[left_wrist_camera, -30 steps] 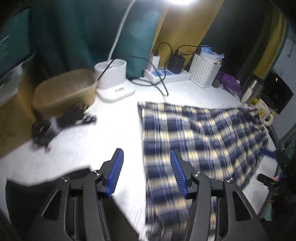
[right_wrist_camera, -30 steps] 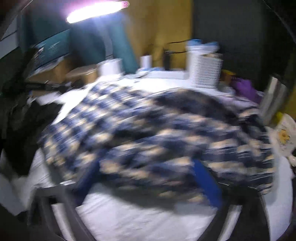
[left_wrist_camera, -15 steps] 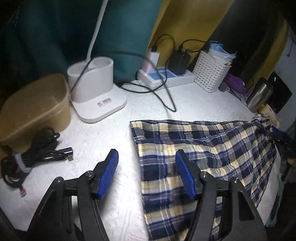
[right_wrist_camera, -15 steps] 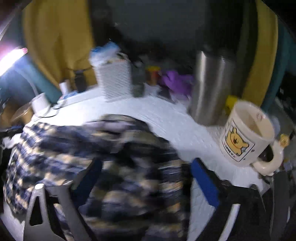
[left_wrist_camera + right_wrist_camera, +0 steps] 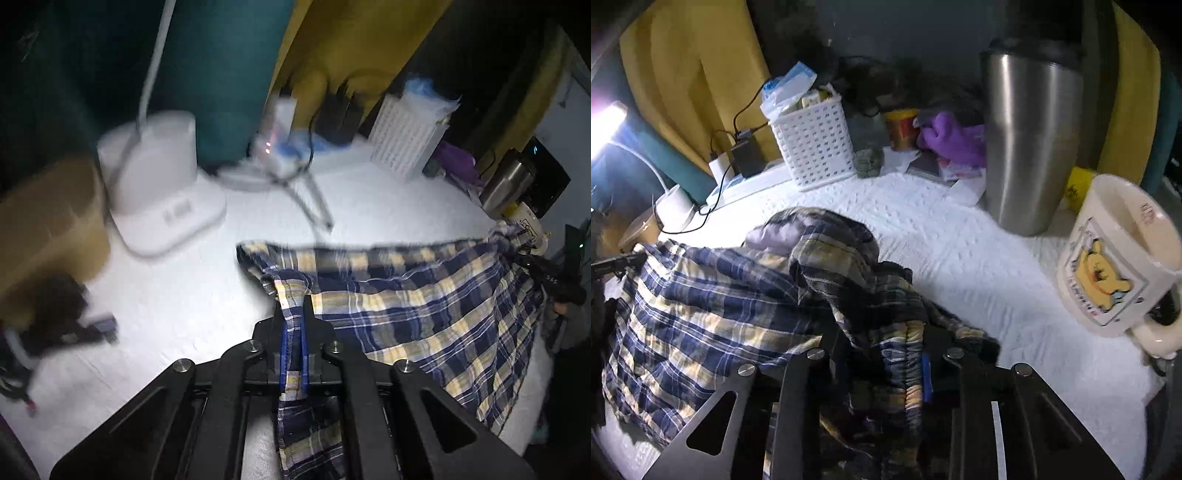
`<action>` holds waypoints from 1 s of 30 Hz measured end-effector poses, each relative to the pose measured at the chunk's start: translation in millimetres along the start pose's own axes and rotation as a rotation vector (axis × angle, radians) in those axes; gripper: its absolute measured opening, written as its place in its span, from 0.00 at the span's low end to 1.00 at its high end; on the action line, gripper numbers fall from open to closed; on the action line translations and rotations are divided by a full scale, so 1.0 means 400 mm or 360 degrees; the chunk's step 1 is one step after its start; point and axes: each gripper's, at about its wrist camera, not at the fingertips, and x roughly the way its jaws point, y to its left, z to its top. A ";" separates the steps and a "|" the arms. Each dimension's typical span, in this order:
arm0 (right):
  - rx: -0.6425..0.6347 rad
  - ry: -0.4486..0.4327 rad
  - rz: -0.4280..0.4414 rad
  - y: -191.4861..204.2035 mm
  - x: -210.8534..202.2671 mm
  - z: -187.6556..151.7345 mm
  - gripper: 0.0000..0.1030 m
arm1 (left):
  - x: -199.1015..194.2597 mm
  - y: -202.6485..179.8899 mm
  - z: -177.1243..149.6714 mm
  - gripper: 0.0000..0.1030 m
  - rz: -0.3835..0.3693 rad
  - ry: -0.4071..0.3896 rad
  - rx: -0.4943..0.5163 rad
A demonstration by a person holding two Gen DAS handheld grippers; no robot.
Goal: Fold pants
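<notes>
The plaid pants (image 5: 424, 314) are spread over the white worktop (image 5: 388, 210), reaching toward its right edge, where a cartoon mug (image 5: 1115, 258) and a steel tumbler (image 5: 1030, 147) stand. A hem edge of the pants is pinched flat between the blue pads of the left gripper (image 5: 293, 325), whose jaws are fully drawn together on the cloth. The bunched waistband end is seen gathered between the jaws of the right gripper (image 5: 882, 354), which are closing on it, near the worktop's right side and well apart from the white basket (image 5: 812, 144) at the back edge.
</notes>
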 end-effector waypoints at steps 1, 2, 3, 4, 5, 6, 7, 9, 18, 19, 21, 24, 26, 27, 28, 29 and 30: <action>0.0002 -0.0018 -0.0012 0.000 -0.010 0.003 0.27 | -0.012 -0.013 0.009 0.03 0.0020 -0.0031 0.0028; 0.0005 -0.0033 -0.0019 -0.002 -0.020 0.005 0.27 | -0.028 -0.026 0.017 0.03 0.0047 -0.0068 0.0058; 0.0009 -0.0048 -0.0027 -0.003 -0.029 0.008 0.27 | -0.050 -0.045 0.027 0.03 0.0077 -0.0115 0.0103; 0.0012 -0.0063 -0.0035 -0.005 -0.037 0.012 0.27 | -0.064 -0.056 0.034 0.03 0.0097 -0.0150 0.0135; 0.0014 -0.0071 -0.0040 -0.006 -0.041 0.014 0.27 | -0.078 -0.068 0.040 0.03 0.0119 -0.0193 0.0176; 0.0019 -0.0071 -0.0042 -0.008 -0.042 0.016 0.27 | -0.090 -0.083 0.050 0.03 0.0148 -0.0237 0.0218; 0.0025 -0.0071 -0.0043 -0.009 -0.041 0.018 0.27 | -0.092 -0.087 0.056 0.04 0.0167 -0.0251 0.0231; 0.0034 -0.0072 -0.0042 -0.008 -0.039 0.018 0.27 | -0.079 -0.086 0.071 0.04 0.0211 -0.0230 0.0242; 0.0011 -0.0039 -0.0046 0.007 -0.029 0.020 0.27 | -0.052 -0.091 0.082 0.06 0.0332 -0.0157 0.0269; -0.0002 -0.0020 -0.0047 0.011 -0.022 0.020 0.27 | -0.053 -0.086 0.077 0.06 0.0336 -0.0142 0.0241; -0.0010 0.0011 -0.0046 0.014 -0.007 0.017 0.27 | -0.042 -0.077 0.062 0.08 0.0321 -0.0081 0.0213; -0.0012 0.0028 -0.0042 0.019 0.004 0.013 0.27 | 0.001 -0.069 0.010 0.09 0.0315 0.0065 0.0234; -0.0008 0.0016 -0.0045 0.020 0.002 0.012 0.27 | 0.001 -0.079 -0.018 0.09 0.0316 0.0056 0.0272; -0.0003 0.0002 -0.0048 0.018 -0.001 0.013 0.27 | -0.004 -0.085 -0.025 0.09 0.0323 0.0037 0.0291; -0.0001 -0.0008 -0.0049 0.017 -0.005 0.014 0.27 | -0.013 -0.091 -0.029 0.09 0.0331 0.0005 0.0315; 0.0000 -0.0017 -0.0051 0.015 -0.009 0.016 0.27 | -0.023 -0.095 -0.028 0.09 0.0330 -0.0025 0.0327; -0.0001 -0.0026 -0.0053 0.015 -0.012 0.018 0.27 | -0.035 -0.098 -0.021 0.08 0.0320 -0.0069 0.0332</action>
